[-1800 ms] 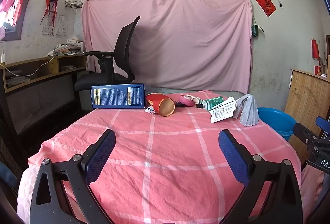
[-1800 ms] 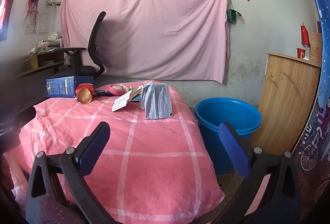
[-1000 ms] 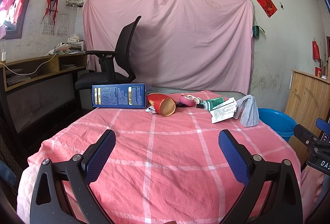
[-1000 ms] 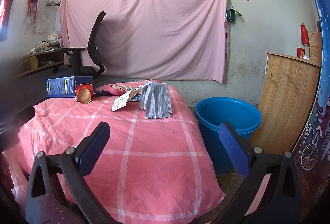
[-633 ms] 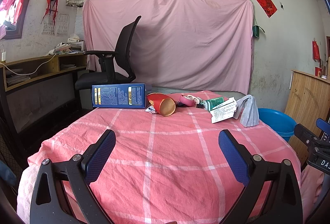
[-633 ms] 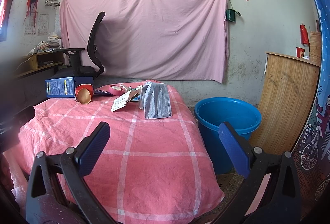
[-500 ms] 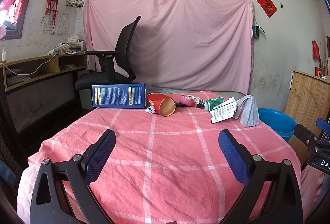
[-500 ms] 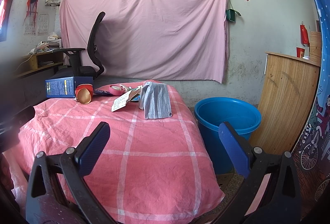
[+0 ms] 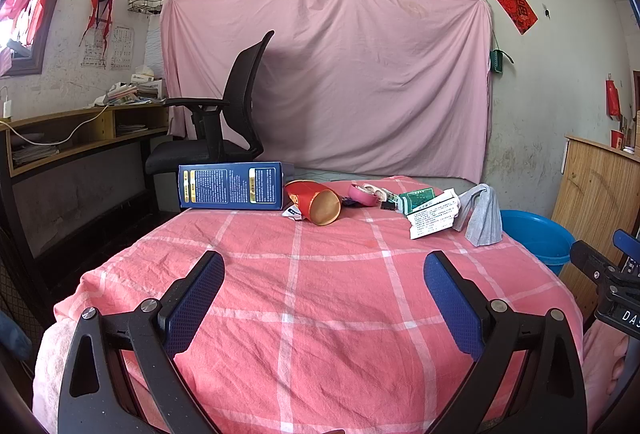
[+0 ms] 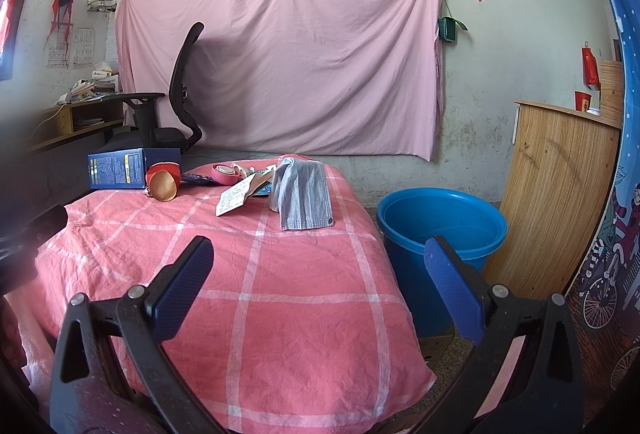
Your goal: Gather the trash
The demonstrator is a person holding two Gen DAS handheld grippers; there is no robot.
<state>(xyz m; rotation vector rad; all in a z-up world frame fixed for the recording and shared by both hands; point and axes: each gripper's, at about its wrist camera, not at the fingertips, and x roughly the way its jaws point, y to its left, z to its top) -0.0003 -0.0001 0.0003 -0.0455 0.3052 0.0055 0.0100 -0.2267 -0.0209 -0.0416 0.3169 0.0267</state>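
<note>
Left wrist view showed the left gripper [image 9: 324,274] wide apart over the pink cloth [image 9: 320,294], holding nothing. The right gripper [image 10: 320,266] was also apart and empty. Trash lay far across the cloth: blue box [image 9: 232,186], red cup [image 9: 316,202], gray mask [image 10: 304,198], with the blue bucket [image 10: 440,222] on the right.

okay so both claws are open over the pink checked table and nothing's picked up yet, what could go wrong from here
1. The trash sits bunched at the far edge: the gray face mask drapes over papers, so the right claw may drag several pieces at once.
2. The red paper cup lies on its side and could roll away or off the table when nudged by the left claw.
3. The blue bucket stands on the floor beside the table, so light items may miss it.
</note>
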